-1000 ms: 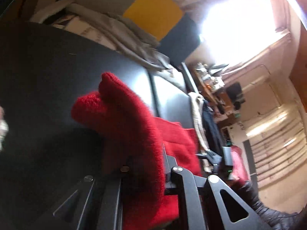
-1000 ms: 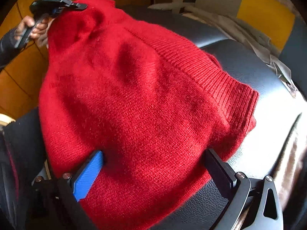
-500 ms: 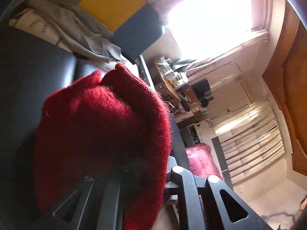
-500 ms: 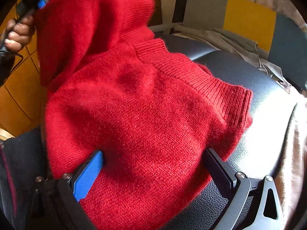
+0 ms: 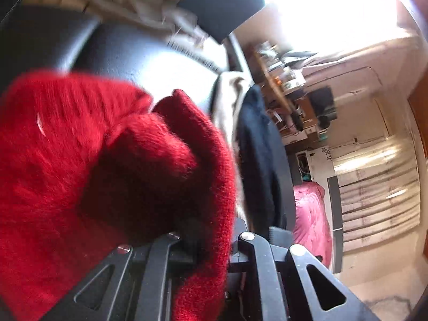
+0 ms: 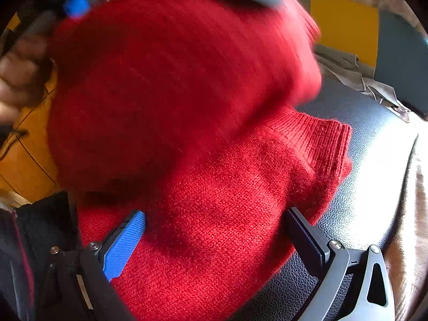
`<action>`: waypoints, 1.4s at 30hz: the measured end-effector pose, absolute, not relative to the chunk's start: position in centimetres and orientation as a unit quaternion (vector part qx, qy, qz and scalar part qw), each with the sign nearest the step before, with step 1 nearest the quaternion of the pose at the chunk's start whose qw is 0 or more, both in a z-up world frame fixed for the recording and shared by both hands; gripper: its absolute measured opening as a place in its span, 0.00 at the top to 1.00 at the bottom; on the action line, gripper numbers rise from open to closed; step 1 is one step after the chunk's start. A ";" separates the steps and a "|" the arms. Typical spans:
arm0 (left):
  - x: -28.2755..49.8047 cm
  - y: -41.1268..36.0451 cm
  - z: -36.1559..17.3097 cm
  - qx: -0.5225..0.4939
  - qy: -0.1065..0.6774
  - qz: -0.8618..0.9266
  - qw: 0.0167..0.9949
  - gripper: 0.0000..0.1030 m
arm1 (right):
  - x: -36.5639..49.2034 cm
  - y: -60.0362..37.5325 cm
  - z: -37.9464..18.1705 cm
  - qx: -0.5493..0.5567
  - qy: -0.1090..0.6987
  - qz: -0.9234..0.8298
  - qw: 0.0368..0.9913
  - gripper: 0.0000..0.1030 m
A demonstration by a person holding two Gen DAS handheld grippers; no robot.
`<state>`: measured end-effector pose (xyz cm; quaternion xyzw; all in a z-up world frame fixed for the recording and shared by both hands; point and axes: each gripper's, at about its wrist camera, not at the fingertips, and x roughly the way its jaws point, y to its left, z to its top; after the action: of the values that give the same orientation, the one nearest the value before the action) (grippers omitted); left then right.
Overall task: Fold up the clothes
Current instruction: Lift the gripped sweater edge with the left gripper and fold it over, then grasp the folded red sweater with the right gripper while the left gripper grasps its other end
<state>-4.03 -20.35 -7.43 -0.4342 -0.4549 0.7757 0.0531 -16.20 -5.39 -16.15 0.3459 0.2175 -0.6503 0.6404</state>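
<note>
Pinching a fold of the fuzzy red knitted sweater, my left gripper holds it above the black leather seat. My right gripper has its fingers spread wide, sweater between them.

A black leather seat carries crumpled grey cloth before a yellow panel; beyond, a blurred, possibly cluttered shelf.

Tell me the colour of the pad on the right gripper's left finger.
Blue pad, clearest in the right wrist view.
</note>
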 end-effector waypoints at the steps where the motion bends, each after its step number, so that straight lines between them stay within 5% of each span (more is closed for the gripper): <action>1: -4.1 -20.0 -8.0 -0.438 -0.462 0.769 0.057 0.88 | -16.4 -5.3 -16.1 0.347 0.215 -0.650 0.642 0.00; 9: -2.5 -19.2 -4.5 -0.409 -0.530 0.732 0.129 0.80 | -16.9 -4.2 -15.7 0.348 0.208 -0.650 0.643 0.00; 18: 2.9 -24.1 2.0 -0.317 -0.499 0.794 0.140 0.77 | -16.3 -1.3 -14.9 0.366 0.224 -0.670 0.605 0.00; 25: 11.5 -30.7 -4.5 -0.311 -0.470 0.826 -0.003 0.77 | -11.0 1.6 -12.2 0.380 0.168 -0.693 0.589 0.00; 31: 14.1 -29.0 -9.1 -0.325 -0.458 0.827 0.006 0.77 | -7.2 4.1 -10.0 0.389 0.130 -0.702 0.582 0.01; 33: 13.9 -28.1 -9.4 -0.324 -0.452 0.831 0.020 0.77 | -7.3 2.2 -10.9 0.410 0.131 -0.690 0.582 0.07; 34: 13.7 -27.9 -9.3 -0.323 -0.448 0.833 0.025 0.77 | -7.3 1.2 -11.6 0.424 0.131 -0.684 0.579 0.24; 35: 13.7 -27.8 -9.0 -0.322 -0.442 0.837 0.026 0.77 | -7.0 0.1 -12.5 0.439 0.133 -0.679 0.573 0.54; 37: 13.8 -27.7 -8.0 -0.314 -0.426 0.848 0.033 0.77 | -6.2 -2.1 -14.3 0.468 0.138 -0.668 0.561 0.85; 42: 14.1 -26.3 -5.5 -0.286 -0.364 0.883 0.079 0.72 | -4.1 -1.5 -12.1 0.454 0.101 -0.670 0.578 0.93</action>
<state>14.11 -26.33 -5.54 -0.2857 -0.3637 0.8830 0.0793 -4.07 -1.54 -12.13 0.4541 0.1009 -0.6705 0.5780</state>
